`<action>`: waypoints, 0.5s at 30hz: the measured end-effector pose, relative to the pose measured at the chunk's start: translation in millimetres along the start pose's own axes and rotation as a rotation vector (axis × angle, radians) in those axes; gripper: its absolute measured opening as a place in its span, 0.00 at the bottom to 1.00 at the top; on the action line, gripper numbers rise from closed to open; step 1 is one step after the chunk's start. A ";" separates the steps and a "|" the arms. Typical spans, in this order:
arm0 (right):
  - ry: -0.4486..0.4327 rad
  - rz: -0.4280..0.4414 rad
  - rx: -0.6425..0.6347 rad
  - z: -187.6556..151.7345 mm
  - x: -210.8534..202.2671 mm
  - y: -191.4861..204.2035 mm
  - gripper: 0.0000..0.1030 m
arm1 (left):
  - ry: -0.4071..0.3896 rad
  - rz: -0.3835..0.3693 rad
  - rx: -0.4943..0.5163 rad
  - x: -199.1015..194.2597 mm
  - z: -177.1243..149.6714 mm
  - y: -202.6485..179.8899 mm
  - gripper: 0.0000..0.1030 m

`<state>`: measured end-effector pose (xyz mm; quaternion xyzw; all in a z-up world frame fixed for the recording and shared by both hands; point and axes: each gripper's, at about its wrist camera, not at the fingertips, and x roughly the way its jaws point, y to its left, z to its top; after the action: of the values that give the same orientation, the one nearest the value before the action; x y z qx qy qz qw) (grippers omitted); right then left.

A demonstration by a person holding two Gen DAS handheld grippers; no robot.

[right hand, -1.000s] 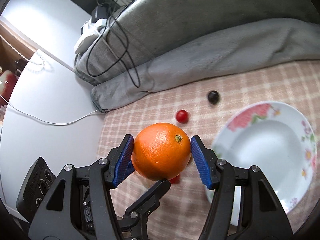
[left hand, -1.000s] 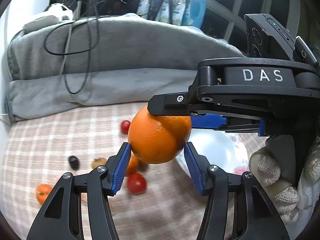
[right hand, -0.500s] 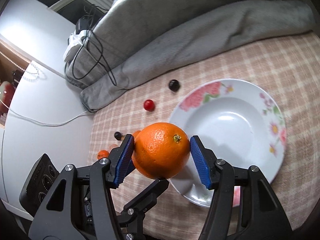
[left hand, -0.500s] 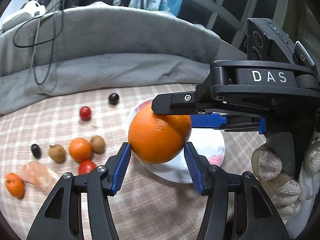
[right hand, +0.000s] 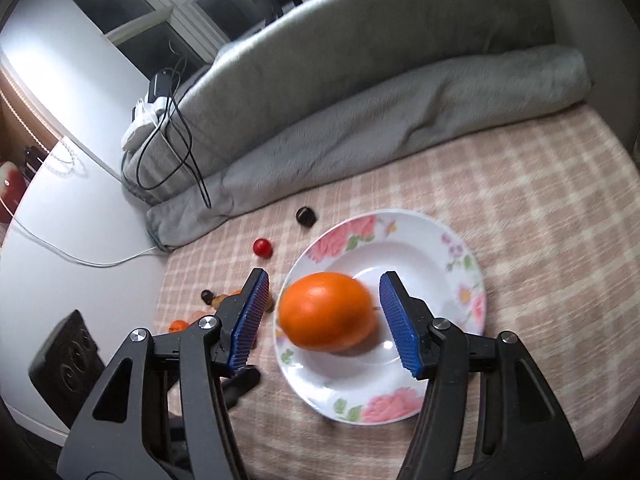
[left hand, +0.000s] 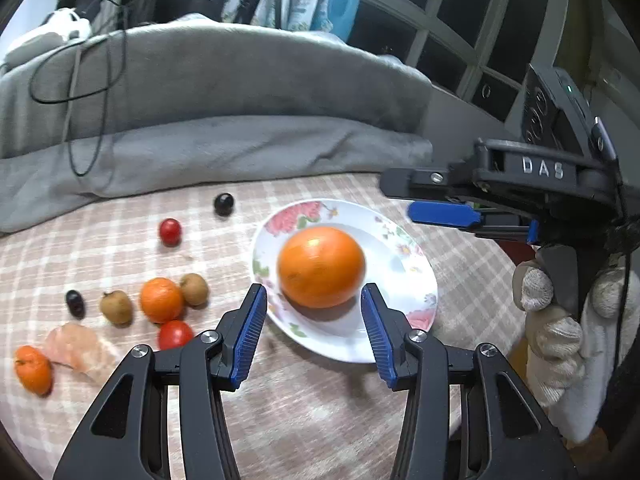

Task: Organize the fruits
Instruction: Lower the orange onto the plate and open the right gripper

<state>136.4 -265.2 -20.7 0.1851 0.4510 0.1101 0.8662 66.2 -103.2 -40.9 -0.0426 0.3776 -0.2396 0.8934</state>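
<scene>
I see the big orange (left hand: pixel 321 267) lying in the flowered plate (left hand: pixel 416 288), blurred in both wrist views. It sits just ahead of my left gripper (left hand: pixel 314 326), in line with the gap between the blue pads, with plate showing on either side of it; those fingers are closing and nothing is pressed between them. From the right wrist the same orange (right hand: pixel 327 311) lies ahead of the right gripper (right hand: pixel 322 322), between the lines of the two pads but clear of both, so those fingers stand partly open and hold nothing. In the left view the right gripper reaches in from the right, beyond the plate, with a gloved hand (left hand: pixel 556 332) on its handle.

Left of my left fingers, on the checked bed cover (left hand: pixel 120 248), lie a small orange (left hand: pixel 161 300), two brown fruits (left hand: pixel 194 289), a red tomato (left hand: pixel 175 335), a dark grape (left hand: pixel 75 303), a pale pink lump (left hand: pixel 76 346) and another small orange (left hand: pixel 33 369). Farther ahead sit a red cherry tomato (left hand: pixel 170 231) and a black fruit (left hand: pixel 223 204). A grey blanket (left hand: pixel 240 120) is heaped behind, with a black cable (left hand: pixel 72 92) draped over it.
</scene>
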 end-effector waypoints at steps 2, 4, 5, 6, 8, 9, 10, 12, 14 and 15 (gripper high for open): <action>-0.026 -0.004 -0.012 -0.5 -4.8 -1.8 0.64 | -0.010 0.008 -0.005 -7.4 -2.7 3.0 0.45; -0.050 -0.002 -0.020 -1.2 -9.2 -2.8 0.65 | -0.016 0.027 -0.002 -11.8 -5.9 5.0 0.45; -0.063 -0.004 -0.025 -2.0 -11.5 -3.2 0.65 | -0.022 0.037 -0.002 -16.6 -9.4 7.6 0.45; -0.072 -0.006 -0.030 -2.8 -13.3 -3.1 0.66 | -0.025 0.043 -0.006 -20.2 -11.6 9.0 0.46; -0.093 -0.013 -0.050 -4.7 -16.2 -1.5 0.68 | -0.027 0.064 -0.018 -25.7 -16.7 17.4 0.48; -0.102 -0.015 -0.062 -6.1 -17.8 -0.2 0.70 | -0.029 0.074 -0.021 -29.4 -18.3 20.7 0.48; -0.111 -0.018 -0.077 -7.5 -19.0 1.8 0.70 | -0.031 0.090 -0.024 -32.9 -21.1 24.1 0.49; -0.119 -0.025 -0.114 -10.1 -19.0 7.7 0.70 | -0.039 0.122 -0.035 -39.9 -27.4 31.3 0.50; -0.126 -0.027 -0.162 -13.2 -18.7 16.3 0.70 | -0.045 0.148 -0.056 -47.1 -32.2 38.6 0.51; -0.130 -0.029 -0.178 -14.4 -18.5 19.4 0.70 | -0.048 0.159 -0.059 -49.3 -34.3 41.2 0.51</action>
<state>113.5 -251.0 -6.3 0.1077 0.3848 0.1247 0.9082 29.2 -40.6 -43.7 -0.0447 0.3650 -0.1558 0.9168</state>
